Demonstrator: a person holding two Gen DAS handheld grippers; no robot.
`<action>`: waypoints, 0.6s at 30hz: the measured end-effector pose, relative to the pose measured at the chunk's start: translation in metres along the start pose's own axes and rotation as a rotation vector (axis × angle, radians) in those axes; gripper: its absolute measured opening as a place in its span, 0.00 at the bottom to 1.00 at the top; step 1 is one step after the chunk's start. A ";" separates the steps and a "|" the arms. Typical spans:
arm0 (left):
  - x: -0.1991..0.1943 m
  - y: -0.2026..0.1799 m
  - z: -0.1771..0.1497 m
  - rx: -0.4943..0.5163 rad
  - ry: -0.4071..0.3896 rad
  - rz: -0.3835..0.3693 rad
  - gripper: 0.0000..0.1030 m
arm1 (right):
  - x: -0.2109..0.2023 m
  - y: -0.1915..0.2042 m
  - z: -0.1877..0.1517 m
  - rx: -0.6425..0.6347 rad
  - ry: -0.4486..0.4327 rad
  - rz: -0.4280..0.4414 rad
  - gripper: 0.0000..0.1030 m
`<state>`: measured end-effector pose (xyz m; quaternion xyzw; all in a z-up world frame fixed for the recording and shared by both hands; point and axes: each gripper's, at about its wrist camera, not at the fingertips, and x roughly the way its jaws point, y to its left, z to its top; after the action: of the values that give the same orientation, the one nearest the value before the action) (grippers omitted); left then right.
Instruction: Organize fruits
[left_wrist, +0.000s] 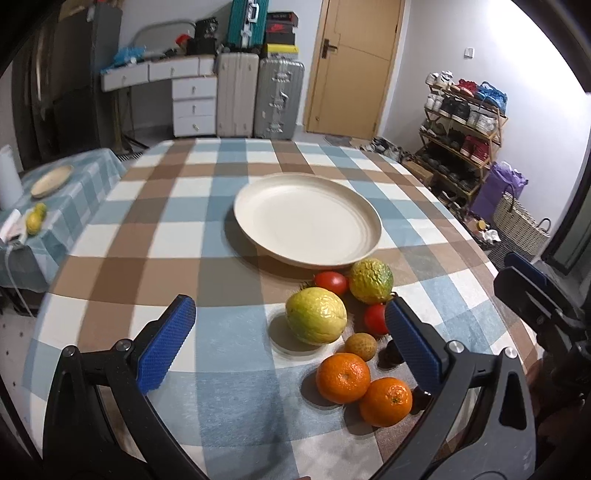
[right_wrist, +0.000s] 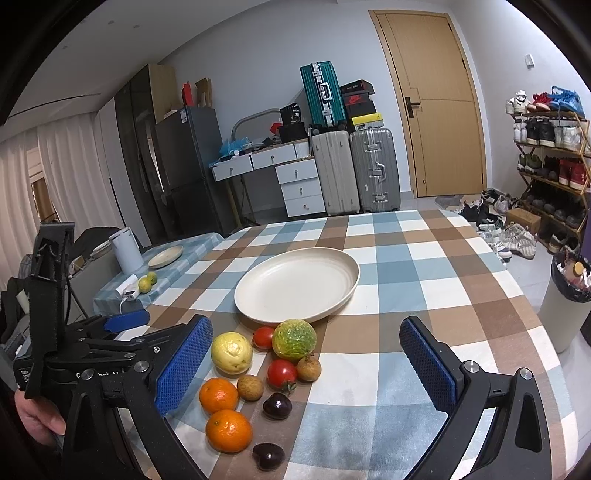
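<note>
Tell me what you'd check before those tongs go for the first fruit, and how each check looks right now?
1. Plate free to receive fruit: ok, nothing lies in it.
2. Left tongs open and holding nothing: ok.
3. Right tongs open and holding nothing: ok.
4. Fruit within view: ok, the whole cluster sits on the tablecloth just in front of the plate.
5. Room around a first pick: not ok for the yellow-green fruit, two tomatoes and a small brown fruit crowd it; the pale yellow fruit has more free space on its left.
6. Fruit steady, not rolling: cannot tell from one moment.
</note>
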<state>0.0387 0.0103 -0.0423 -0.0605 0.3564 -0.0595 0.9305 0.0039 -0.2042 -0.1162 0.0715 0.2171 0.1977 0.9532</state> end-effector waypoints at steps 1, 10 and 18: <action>0.005 0.002 0.000 -0.005 0.014 -0.014 0.99 | 0.002 -0.002 0.000 0.015 0.004 0.007 1.00; 0.047 0.015 0.005 -0.048 0.117 -0.107 0.99 | 0.028 -0.020 -0.003 0.105 0.057 0.075 1.00; 0.083 0.028 0.009 -0.108 0.205 -0.249 0.97 | 0.059 -0.027 -0.004 0.099 0.153 0.132 1.00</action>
<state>0.1075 0.0259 -0.0942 -0.1475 0.4420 -0.1609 0.8701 0.0600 -0.2043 -0.1480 0.1173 0.2935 0.2537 0.9142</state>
